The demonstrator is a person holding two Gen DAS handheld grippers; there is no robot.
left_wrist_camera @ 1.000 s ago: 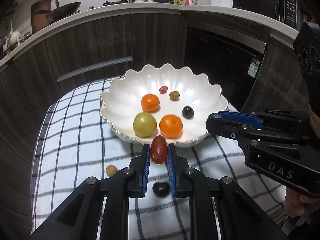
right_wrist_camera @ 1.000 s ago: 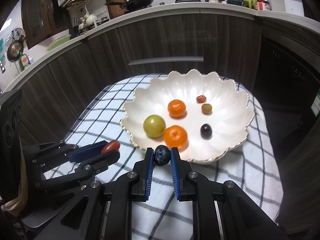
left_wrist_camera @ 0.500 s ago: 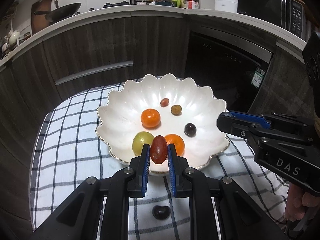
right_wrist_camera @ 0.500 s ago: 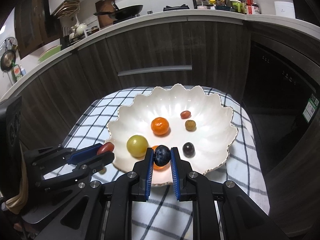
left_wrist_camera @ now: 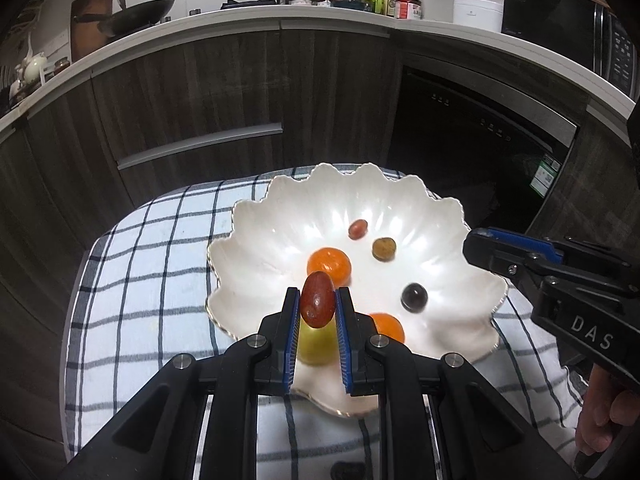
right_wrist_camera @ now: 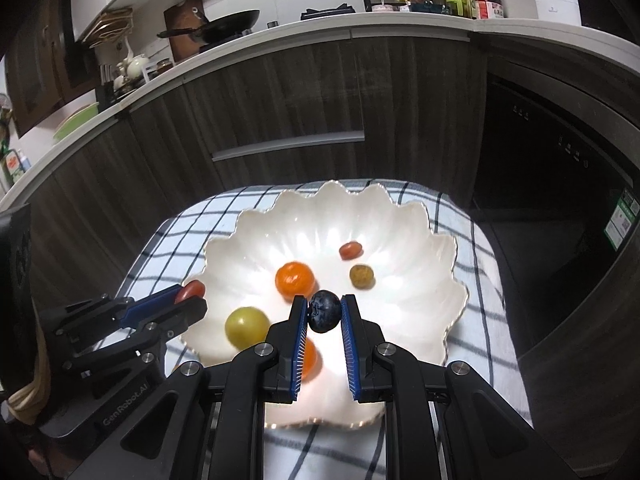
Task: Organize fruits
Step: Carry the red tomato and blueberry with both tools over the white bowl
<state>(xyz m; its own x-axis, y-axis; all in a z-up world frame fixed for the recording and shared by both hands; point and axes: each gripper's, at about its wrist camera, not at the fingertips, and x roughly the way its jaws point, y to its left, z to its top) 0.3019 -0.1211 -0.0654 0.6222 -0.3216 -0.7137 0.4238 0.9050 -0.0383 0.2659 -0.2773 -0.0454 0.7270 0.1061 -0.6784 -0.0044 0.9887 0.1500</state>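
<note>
- Change from the earlier frames: both tools have advanced from the near edge of the checked cloth (left_wrist_camera: pixel 160 264) to a position over the white scalloped bowl (left_wrist_camera: pixel 256 256); the bowl now fills the middle of each view, and the fruit inside it keeps its arrangement.
- Left tool (left_wrist_camera: pixel 317 304): clamped on a red grape (left_wrist_camera: pixel 317 305), held above the bowl's near-left part. The grape's long axis stands nearly upright between the blue pads, its narrower end up.
- Right tool (right_wrist_camera: pixel 324 312): clamped on a round blueberry (right_wrist_camera: pixel 324 311), its crown facing left, above the bowl's centre.
- Bowl contents: two oranges, far (right_wrist_camera: pixel 295 279) and near (right_wrist_camera: pixel 310 358); a yellow-green fruit (right_wrist_camera: pixel 246 326); a small red grape (right_wrist_camera: pixel 351 250); a brownish fruit (right_wrist_camera: pixel 362 277); a dark grape (left_wrist_camera: pixel 414 298).
- Obscured: the near orange and the yellow-green fruit are partly covered by tool fingers; the dark grape is hidden in the right wrist view. A dark object (left_wrist_camera: pixel 348 471) on the cloth is cut off at the near edge.
</note>
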